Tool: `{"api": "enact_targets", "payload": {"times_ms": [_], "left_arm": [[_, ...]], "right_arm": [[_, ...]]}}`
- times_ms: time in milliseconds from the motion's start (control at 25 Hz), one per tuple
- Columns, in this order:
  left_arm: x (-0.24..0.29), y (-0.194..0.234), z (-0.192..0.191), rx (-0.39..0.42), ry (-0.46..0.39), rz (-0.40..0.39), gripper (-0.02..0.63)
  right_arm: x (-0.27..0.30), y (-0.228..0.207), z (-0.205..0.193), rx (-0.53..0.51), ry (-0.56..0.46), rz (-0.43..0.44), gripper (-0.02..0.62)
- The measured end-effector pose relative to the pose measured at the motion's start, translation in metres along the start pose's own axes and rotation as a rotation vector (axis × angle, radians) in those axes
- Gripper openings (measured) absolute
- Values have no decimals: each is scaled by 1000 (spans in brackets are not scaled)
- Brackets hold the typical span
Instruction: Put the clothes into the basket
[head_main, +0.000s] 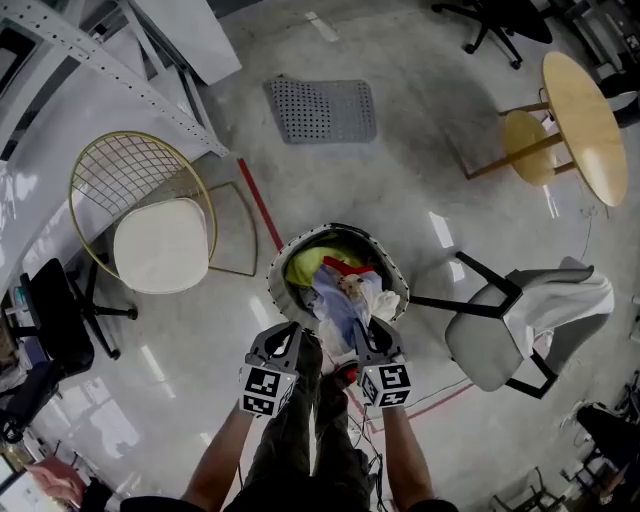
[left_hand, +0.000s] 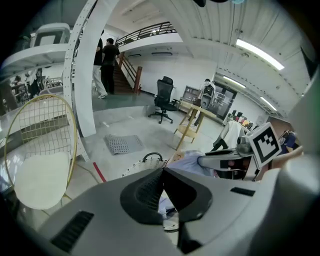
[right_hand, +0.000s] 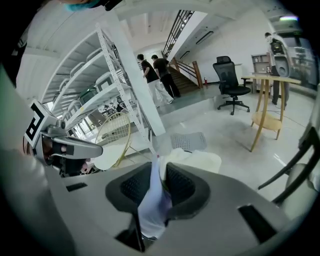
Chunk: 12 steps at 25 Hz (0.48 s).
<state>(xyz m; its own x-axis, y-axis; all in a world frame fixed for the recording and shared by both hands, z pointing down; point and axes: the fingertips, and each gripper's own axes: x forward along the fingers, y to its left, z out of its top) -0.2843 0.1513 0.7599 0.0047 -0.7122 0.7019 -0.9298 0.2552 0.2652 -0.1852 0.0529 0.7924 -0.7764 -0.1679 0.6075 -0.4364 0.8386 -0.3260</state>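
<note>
A white mesh basket (head_main: 277, 272) stands on the floor just ahead of me, and its rim (left_hand: 141, 164) also shows in the left gripper view. It is heaped with clothes, among them a yellow piece (head_main: 308, 265) and a red piece (head_main: 340, 266). A light blue garment (head_main: 337, 305) trails from the heap down between both grippers. My left gripper (head_main: 295, 335) sits at the basket's near left, its jaws (left_hand: 162, 172) closed at the tips with pale cloth (left_hand: 165, 206) in the gap behind them. At the near right, my right gripper (head_main: 365, 330) (right_hand: 160, 172) is shut on a fold of that garment (right_hand: 152, 205).
A gold wire chair with a white cushion (head_main: 160, 240) stands to the left. A grey chair draped with white cloth (head_main: 520, 320) is at the right. A round wooden table (head_main: 585, 125) and stool are at the far right, a perforated mat (head_main: 322, 108) lies beyond the basket, and red tape (head_main: 260, 205) crosses the floor.
</note>
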Motion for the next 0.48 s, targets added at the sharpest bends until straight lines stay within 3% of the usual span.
{"api": "enact_targets", "payload": {"times_ms": [240,320,400,480], "left_arm": [[4,2,-4,-11,23,-3,6],[4,2,-2,-12,24,-2,6],[4,2,0,-11,20,0,6],[3,1,4,-9,13,0,6]], "right_arm": [[10,-4,-9,2,24,-15,123],[10,-3,-5,-6,6,-6,148],[11,2,0,-25,-3,17,223],[10,6,3,-48,-3,32,236]]}}
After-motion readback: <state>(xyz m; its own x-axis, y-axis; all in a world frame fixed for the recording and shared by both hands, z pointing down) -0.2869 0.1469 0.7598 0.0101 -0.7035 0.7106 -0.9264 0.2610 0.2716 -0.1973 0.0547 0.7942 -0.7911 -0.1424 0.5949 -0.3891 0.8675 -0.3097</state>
